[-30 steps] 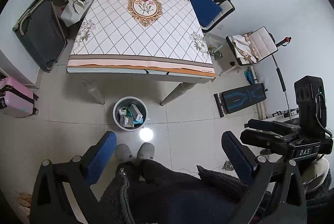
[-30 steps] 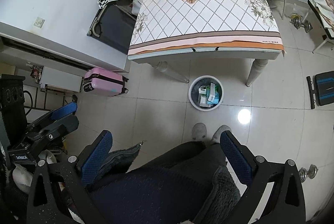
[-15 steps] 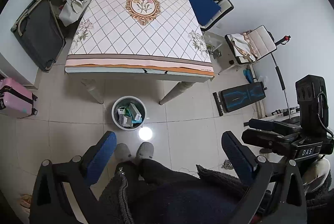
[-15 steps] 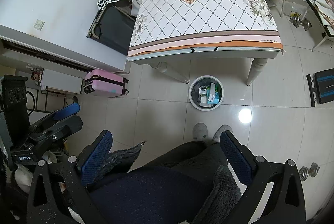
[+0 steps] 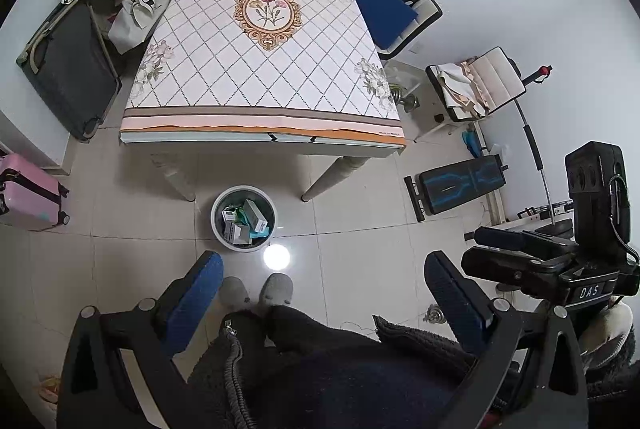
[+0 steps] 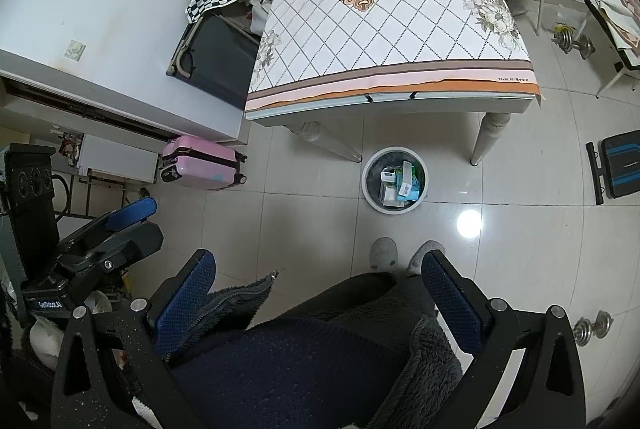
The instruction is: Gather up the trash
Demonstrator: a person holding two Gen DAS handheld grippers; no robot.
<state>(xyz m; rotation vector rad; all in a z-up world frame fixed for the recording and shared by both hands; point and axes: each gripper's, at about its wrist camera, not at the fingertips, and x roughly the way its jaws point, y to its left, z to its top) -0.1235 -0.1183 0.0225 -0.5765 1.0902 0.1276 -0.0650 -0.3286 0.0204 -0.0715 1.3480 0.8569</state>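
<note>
Hovering high over the person's lap, the left hand-held gripper [image 5: 320,303] and the right hand-held gripper [image 6: 318,295] both point down at the floor, jaws spread wide and holding nothing. One round white trash bin [image 5: 243,218] stands on the tiles just before the patterned surface [image 5: 262,69], near two grey slippers [image 5: 256,291]. Several small cartons [image 5: 245,219], white and teal, lie inside it.
</note>
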